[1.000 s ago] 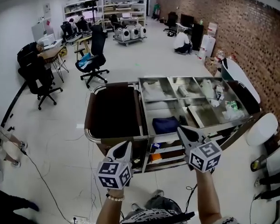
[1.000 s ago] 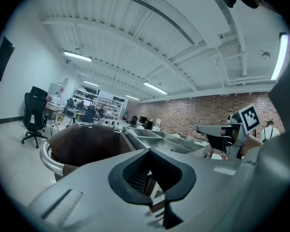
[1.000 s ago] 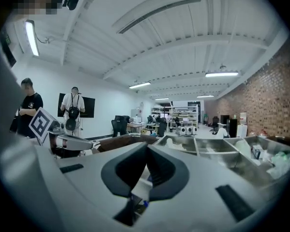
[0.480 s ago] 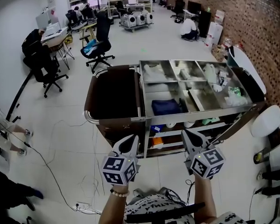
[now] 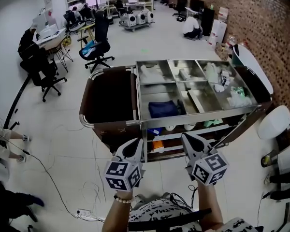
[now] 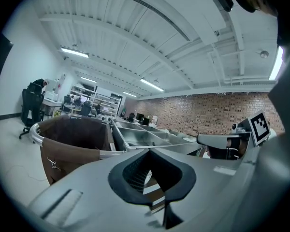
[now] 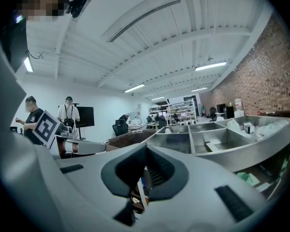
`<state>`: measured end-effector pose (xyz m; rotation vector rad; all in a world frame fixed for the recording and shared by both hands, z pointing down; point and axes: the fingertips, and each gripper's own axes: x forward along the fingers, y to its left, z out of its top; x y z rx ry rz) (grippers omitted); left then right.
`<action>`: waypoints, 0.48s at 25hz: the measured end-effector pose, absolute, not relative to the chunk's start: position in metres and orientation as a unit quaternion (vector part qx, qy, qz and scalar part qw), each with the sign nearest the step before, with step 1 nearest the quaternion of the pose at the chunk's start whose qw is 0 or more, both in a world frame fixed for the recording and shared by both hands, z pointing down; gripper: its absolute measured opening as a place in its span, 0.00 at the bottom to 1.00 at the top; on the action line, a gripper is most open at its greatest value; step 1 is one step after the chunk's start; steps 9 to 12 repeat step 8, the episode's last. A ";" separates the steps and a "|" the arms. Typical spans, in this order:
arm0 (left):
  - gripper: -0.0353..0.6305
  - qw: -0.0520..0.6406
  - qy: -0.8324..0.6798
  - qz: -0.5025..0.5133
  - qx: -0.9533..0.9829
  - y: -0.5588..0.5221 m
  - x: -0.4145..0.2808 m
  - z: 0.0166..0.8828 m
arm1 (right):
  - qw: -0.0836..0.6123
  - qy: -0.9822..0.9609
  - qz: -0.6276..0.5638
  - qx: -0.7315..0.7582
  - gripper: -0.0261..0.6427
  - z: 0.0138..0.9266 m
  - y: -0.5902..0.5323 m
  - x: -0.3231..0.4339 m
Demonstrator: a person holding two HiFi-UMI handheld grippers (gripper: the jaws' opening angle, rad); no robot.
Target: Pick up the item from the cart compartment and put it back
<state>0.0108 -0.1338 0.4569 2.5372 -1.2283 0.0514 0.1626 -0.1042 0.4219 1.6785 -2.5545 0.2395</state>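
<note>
The person stands in front of the cart [image 5: 137,111], which fills the middle of the head view, and holds both claws low in the lower part of the frame, well apart from it. The left claw [image 5: 134,147] is clenched on nothing, its two jaws meeting in a point. The right claw [image 5: 187,140] is clenched and empty in the same way. The most likely thing for the task is the dark blue folded item [image 5: 162,108], which lies in the near left compartment of the steel top, just right of the brown bag [image 5: 106,100]. Other compartments hold white and green packets, too small to name. The pick-up seems not yet begun; this looks like the approach step. The next move probably calls for lifting one claw over that compartment, releasing its jaws wide, and then lowering them around the soft item without striking the steel dividers.
</note>
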 end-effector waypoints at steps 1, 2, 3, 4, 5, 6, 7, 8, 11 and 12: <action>0.05 0.161 -0.430 0.018 0.888 -0.134 0.012 0.457 | 0.039 -0.834 0.076 0.546 0.05 0.421 -0.104 0.162; 0.05 0.161 -0.431 0.017 0.888 -0.134 0.012 0.457 | 0.041 -0.835 0.073 0.544 0.05 0.421 -0.104 0.162; 0.05 0.162 -0.431 0.017 0.888 -0.134 0.013 0.457 | 0.043 -0.836 0.070 0.543 0.05 0.420 -0.104 0.161; 0.05 0.161 -0.431 0.016 0.887 -0.134 0.013 0.457 | 0.046 -0.836 0.067 0.542 0.05 0.419 -0.104 0.161; 0.05 0.161 -0.431 0.016 0.887 -0.134 0.013 0.456 | 0.047 -0.837 0.065 0.541 0.05 0.419 -0.103 0.160; 0.05 0.162 -0.431 0.015 0.887 -0.134 0.013 0.456 | 0.049 -0.838 0.064 0.540 0.05 0.418 -0.103 0.159; 0.05 0.162 -0.431 0.014 0.888 -0.135 0.014 0.455 | 0.049 -0.838 0.064 0.539 0.05 0.418 -0.103 0.159; 0.05 0.162 -0.431 0.013 0.888 -0.135 0.014 0.454 | 0.049 -0.839 0.064 0.538 0.05 0.418 -0.103 0.159; 0.05 0.162 -0.431 0.013 0.888 -0.135 0.014 0.454 | 0.049 -0.839 0.064 0.538 0.05 0.418 -0.103 0.159; 0.05 0.162 -0.431 0.013 0.888 -0.135 0.014 0.454 | 0.049 -0.839 0.064 0.538 0.05 0.418 -0.103 0.159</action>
